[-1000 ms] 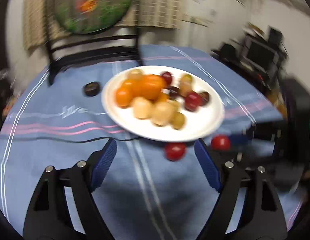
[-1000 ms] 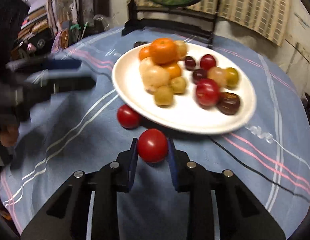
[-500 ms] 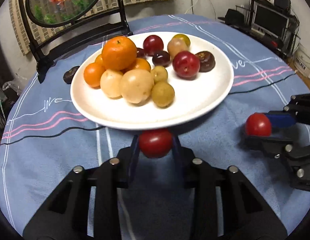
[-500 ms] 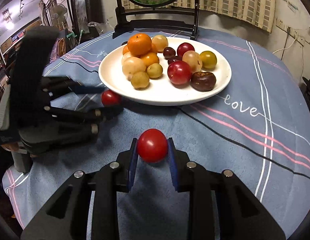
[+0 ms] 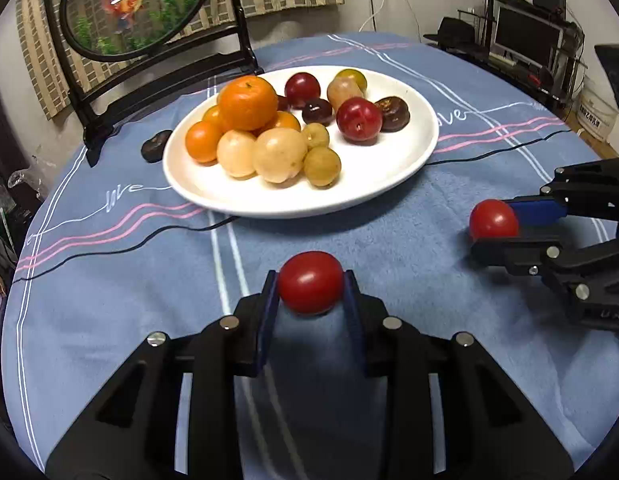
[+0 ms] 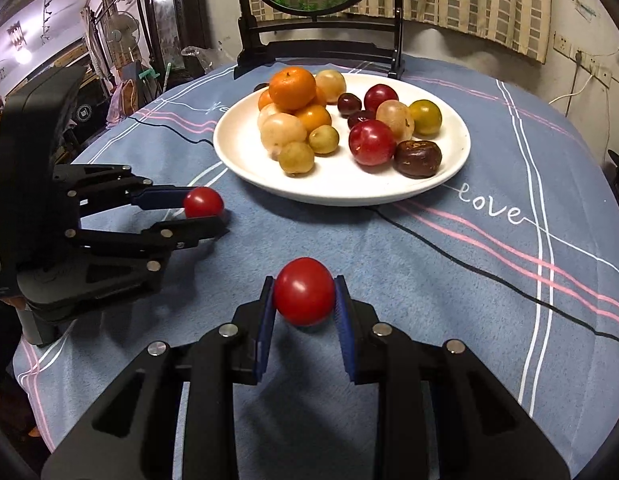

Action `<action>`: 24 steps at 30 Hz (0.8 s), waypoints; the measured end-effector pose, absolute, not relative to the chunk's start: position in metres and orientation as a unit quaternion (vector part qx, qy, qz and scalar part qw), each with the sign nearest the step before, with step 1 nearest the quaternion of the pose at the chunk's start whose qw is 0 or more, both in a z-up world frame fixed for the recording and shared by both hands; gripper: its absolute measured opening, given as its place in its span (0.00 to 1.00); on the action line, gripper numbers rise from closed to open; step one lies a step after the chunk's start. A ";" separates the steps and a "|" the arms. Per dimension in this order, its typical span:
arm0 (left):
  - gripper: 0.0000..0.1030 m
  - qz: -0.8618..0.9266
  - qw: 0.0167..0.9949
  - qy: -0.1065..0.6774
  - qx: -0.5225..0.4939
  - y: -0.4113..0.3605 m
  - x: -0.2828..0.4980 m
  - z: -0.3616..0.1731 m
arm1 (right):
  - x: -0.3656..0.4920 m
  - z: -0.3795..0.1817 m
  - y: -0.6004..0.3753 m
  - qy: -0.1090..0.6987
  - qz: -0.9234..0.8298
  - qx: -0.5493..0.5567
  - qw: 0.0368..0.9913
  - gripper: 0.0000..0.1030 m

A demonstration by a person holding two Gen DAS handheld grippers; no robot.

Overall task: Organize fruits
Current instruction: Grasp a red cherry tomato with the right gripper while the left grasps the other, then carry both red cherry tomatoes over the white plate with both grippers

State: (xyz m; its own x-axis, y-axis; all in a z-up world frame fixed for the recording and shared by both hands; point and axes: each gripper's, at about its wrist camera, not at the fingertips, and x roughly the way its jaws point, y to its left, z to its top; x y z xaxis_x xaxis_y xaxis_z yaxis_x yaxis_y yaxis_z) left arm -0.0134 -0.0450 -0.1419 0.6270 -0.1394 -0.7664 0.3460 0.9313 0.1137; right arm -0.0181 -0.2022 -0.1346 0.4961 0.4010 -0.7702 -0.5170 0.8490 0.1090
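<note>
My left gripper point(image 5: 310, 285) is shut on a red tomato point(image 5: 310, 282), held above the blue cloth in front of the white plate point(image 5: 373, 176). My right gripper point(image 6: 304, 295) is shut on a second red tomato point(image 6: 304, 291), also short of the plate point(image 6: 349, 190). Each gripper shows in the other's view, the right one point(image 5: 494, 224) at the right, the left one point(image 6: 203, 207) at the left. The plate holds oranges point(image 5: 247, 102), pale round fruits point(image 5: 279, 155), red plums point(image 5: 358, 119) and dark fruits point(image 5: 394, 113).
A dark fruit point(image 5: 153, 145) lies on the cloth left of the plate. A black chair with a round painted panel point(image 5: 137, 4) stands behind the table. A thin black cable point(image 5: 109, 254) runs across the cloth under the plate. A TV stand point(image 5: 525, 40) is at far right.
One second ago my left gripper was open with the tomato on the cloth; it has closed on it. Both grippers have drawn back from the plate with their tomatoes.
</note>
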 end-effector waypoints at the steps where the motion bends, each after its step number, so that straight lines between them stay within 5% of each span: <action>1: 0.31 -0.134 0.894 0.408 0.125 -0.044 -0.015 -0.140 | -0.020 -0.133 -0.202 0.425 0.268 -0.066 0.862 0.28; 24: 0.31 -0.099 0.919 0.359 0.129 -0.056 -0.053 -0.093 | -0.060 -0.092 -0.188 0.390 0.291 -0.065 0.871 0.28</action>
State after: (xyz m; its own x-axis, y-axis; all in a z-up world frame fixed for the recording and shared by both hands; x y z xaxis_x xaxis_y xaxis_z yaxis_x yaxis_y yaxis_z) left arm -0.0532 -0.0555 -0.0930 0.7218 -0.0901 -0.6862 0.2754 0.9470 0.1654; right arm -0.0599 -0.1883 -0.0920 0.5260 0.4565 -0.7176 -0.5580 0.8220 0.1139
